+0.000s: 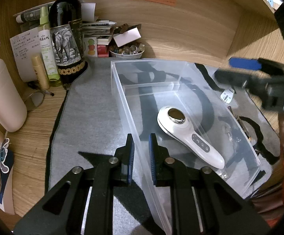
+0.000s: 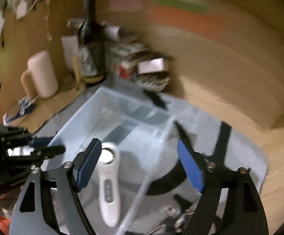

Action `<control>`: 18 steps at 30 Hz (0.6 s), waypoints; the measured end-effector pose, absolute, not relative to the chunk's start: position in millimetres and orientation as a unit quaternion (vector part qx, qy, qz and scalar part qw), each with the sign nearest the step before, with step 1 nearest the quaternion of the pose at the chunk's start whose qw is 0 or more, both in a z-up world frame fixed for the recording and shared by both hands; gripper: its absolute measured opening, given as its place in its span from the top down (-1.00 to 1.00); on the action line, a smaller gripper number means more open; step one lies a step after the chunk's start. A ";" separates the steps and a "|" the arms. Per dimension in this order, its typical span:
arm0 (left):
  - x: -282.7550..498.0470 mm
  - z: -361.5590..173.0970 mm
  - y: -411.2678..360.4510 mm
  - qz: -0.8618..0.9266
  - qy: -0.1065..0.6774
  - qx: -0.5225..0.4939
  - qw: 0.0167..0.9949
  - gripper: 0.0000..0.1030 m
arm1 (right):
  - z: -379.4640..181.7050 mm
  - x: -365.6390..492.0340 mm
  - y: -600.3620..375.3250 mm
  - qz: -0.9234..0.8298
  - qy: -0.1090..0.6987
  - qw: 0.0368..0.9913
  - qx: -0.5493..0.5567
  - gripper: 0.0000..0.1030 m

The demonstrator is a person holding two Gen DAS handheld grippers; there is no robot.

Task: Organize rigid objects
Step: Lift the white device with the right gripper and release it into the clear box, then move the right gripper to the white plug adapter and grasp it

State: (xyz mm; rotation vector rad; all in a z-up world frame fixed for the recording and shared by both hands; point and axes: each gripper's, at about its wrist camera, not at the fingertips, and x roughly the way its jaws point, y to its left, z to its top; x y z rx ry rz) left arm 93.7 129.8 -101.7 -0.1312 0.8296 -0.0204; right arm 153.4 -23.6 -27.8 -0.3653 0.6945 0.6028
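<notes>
Two tools [image 1: 141, 146] [image 2: 140, 162], one clear bin [image 1: 122, 90], one white massager [image 1: 191, 137].

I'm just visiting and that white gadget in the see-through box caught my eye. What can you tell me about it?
The white handheld plastic device has a rounded head with a shiny oval metal plate and a slimmer handle bearing a grey strip of small buttons. It lies flat, plate up, on the floor of the clear plastic box, head toward the far end. Nothing grips it: the right tongs hang open above it.
</notes>
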 end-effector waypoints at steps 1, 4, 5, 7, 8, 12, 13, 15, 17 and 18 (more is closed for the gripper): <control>93.5 -101.9 129.6 -0.009 0.403 -0.063 0.913 0.72 | -24.7 156.4 -30.6 0.285 0.331 0.883 -0.171 -0.55; 92.8 -102.3 128.8 -0.007 0.402 -0.063 0.913 0.72 | -19.3 166.9 -48.3 0.255 0.325 0.896 -0.165 -0.56; 92.7 -102.3 128.5 -0.007 0.402 -0.064 0.913 0.72 | -18.4 171.4 -53.6 0.245 0.324 0.899 -0.162 -0.56; 92.3 -102.3 128.3 -0.007 0.403 -0.064 0.913 0.72 | -18.6 181.5 -66.3 0.225 0.327 0.905 -0.154 -0.56; 92.1 -102.4 128.2 -0.007 0.403 -0.064 0.913 0.72 | -19.7 186.0 -73.1 0.215 0.328 0.908 -0.149 -0.56; 92.6 -102.3 128.1 -0.006 0.404 -0.061 0.912 0.72 | -32.6 210.4 -99.7 0.174 0.350 0.912 -0.123 -0.56; 92.7 -102.4 128.2 -0.006 0.405 -0.061 0.912 0.72 | -35.7 214.7 -103.8 0.169 0.355 0.912 -0.118 -0.56; 92.4 -102.3 128.2 -0.006 0.405 -0.062 0.912 0.72 | -45.8 225.1 -114.2 0.157 0.371 0.909 -0.106 -0.56; 92.8 -102.4 127.8 -0.006 0.405 -0.062 0.912 0.72 | -56.5 233.5 -123.3 0.143 0.383 0.907 -0.096 -0.56; 92.8 -102.8 127.7 -0.005 0.406 -0.062 0.912 0.72 | -61.0 236.2 -127.2 0.139 0.388 0.907 -0.092 -0.55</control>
